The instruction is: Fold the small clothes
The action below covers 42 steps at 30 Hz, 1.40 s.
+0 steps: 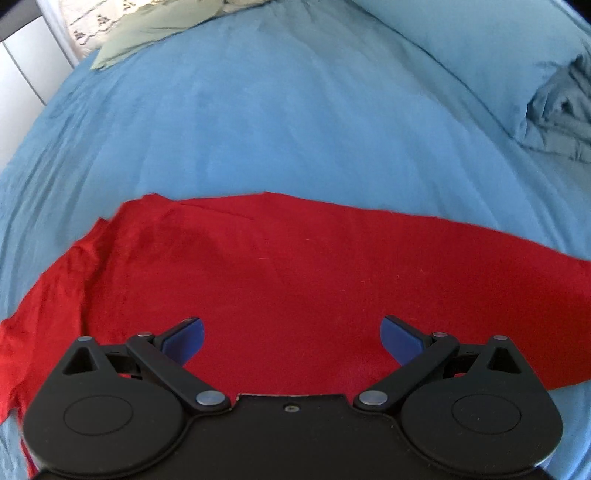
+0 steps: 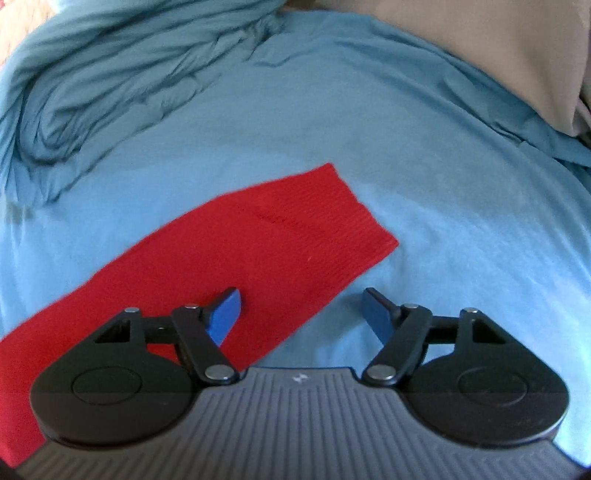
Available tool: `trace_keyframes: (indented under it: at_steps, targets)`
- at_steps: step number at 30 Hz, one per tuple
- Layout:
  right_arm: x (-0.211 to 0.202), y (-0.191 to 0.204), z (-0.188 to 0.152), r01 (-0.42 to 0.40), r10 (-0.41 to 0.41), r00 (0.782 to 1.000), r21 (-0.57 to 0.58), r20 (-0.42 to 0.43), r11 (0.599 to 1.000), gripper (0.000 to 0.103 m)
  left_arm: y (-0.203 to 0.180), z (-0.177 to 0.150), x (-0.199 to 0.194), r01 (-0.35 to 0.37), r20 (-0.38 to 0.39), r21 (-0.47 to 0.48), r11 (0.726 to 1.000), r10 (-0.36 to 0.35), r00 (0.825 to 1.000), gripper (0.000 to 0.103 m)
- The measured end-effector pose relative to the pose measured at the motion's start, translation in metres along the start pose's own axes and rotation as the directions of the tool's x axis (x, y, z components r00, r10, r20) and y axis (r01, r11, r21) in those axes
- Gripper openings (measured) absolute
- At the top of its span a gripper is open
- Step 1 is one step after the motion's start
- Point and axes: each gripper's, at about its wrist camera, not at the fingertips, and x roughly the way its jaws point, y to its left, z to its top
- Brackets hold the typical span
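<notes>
A red garment (image 1: pixel 280 273) lies spread flat on the blue bed sheet (image 1: pixel 280 122). In the left wrist view it fills the lower half, with a sleeve trailing off to the left. My left gripper (image 1: pixel 291 332) is open and empty, held just above the red cloth. In the right wrist view one end of the red garment (image 2: pixel 266 236), with a ribbed hem, lies diagonally across the sheet (image 2: pixel 443 206). My right gripper (image 2: pixel 301 306) is open and empty, over the garment's right edge; its left finger is above red cloth, its right finger above bare sheet.
A bunched blue blanket (image 2: pixel 110 81) lies at the back left of the right view and shows at the right edge of the left view (image 1: pixel 557 110). A beige pillow (image 2: pixel 498 48) sits back right. A pale green cloth (image 1: pixel 140 33) and a patterned pillow lie at the far left.
</notes>
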Motion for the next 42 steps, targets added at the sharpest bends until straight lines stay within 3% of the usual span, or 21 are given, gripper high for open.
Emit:
trace_keyframes:
  at_steps: [2,7,12,17,21,22,24,28,30,32,34,35,37,40,42]
  targets:
    - [-0.002,-0.003,-0.001,-0.009,0.008,1.000,0.013,0.029,1.000,0.078,-0.005,0.002,0.012,0.005,-0.016,-0.005,1.000,-0.005,1.000,0.103]
    - [-0.004,-0.011,-0.003,-0.017,0.013,0.998,0.063,0.068,0.998,0.043,-0.007,0.003,0.035,0.009,-0.061,-0.024,1.000,-0.010,0.998,0.098]
    - [-0.010,-0.014,0.002,-0.017,0.010,0.996,0.073,0.091,0.997,0.021,0.000,0.001,0.050,0.034,-0.078,-0.075,0.997,-0.040,0.996,0.100]
    - [-0.032,0.004,0.003,-0.057,0.058,0.985,-0.008,0.160,0.998,0.020,0.007,-0.001,0.059,0.064,-0.079,-0.089,0.994,-0.071,0.994,0.103]
    - [-0.070,0.049,0.003,-0.197,0.219,0.952,-0.118,0.213,0.973,0.020,0.015,0.002,0.054,0.108,-0.064,-0.083,0.991,-0.113,0.991,0.102]
    - [-0.081,0.067,0.001,-0.252,0.281,0.936,-0.155,0.214,0.955,0.020,0.022,0.003,0.046,0.118,-0.038,-0.089,0.989,-0.122,0.992,0.097]
    - [-0.101,0.102,-0.009,-0.374,0.421,0.886,-0.234,0.195,0.897,0.020,0.037,0.002,0.023,0.140,0.030,-0.100,0.985,-0.138,0.990,0.097]
    - [-0.134,0.179,-0.054,-0.624,0.690,0.722,-0.378,0.058,0.684,0.020,0.090,0.000,-0.013,0.191,0.117,-0.121,0.974,-0.177,0.977,0.099]
    - [-0.142,0.210,-0.086,-0.710,0.767,0.641,-0.407,-0.035,0.575,0.020,0.121,-0.006,-0.024,0.182,0.134,-0.133,0.974,-0.165,0.977,0.099]
    - [-0.148,0.242,-0.125,-0.773,0.810,0.570,-0.425,-0.136,0.472,0.020,0.154,-0.015,-0.033,0.126,0.146,-0.158,0.979,-0.103,0.984,0.099]
    - [-0.151,0.269,-0.164,-0.803,0.822,0.528,-0.441,-0.213,0.401,0.020,0.195,-0.028,-0.036,0.075,0.138,-0.197,0.978,-0.048,0.989,0.099]
    - [-0.152,0.282,-0.184,-0.808,0.818,0.519,-0.454,-0.247,0.375,0.020,0.212,-0.036,-0.035,0.056,0.131,-0.219,0.974,-0.027,0.991,0.100]
    - [-0.148,0.304,-0.220,-0.796,0.794,0.528,-0.500,-0.300,0.341,0.020,0.245,-0.053,-0.031,0.029,0.106,-0.268,0.963,0.000,0.994,0.100]
    - [-0.140,0.324,-0.265,-0.728,0.738,0.588,-0.616,-0.332,0.302,0.020,0.279,-0.079,-0.021,0.033,0.072,-0.335,0.942,-0.010,0.997,0.100]
    - [-0.136,0.332,-0.284,-0.686,0.713,0.614,-0.674,-0.337,0.273,0.020,0.292,-0.092,-0.014,0.045,0.059,-0.363,0.931,-0.025,0.998,0.100]
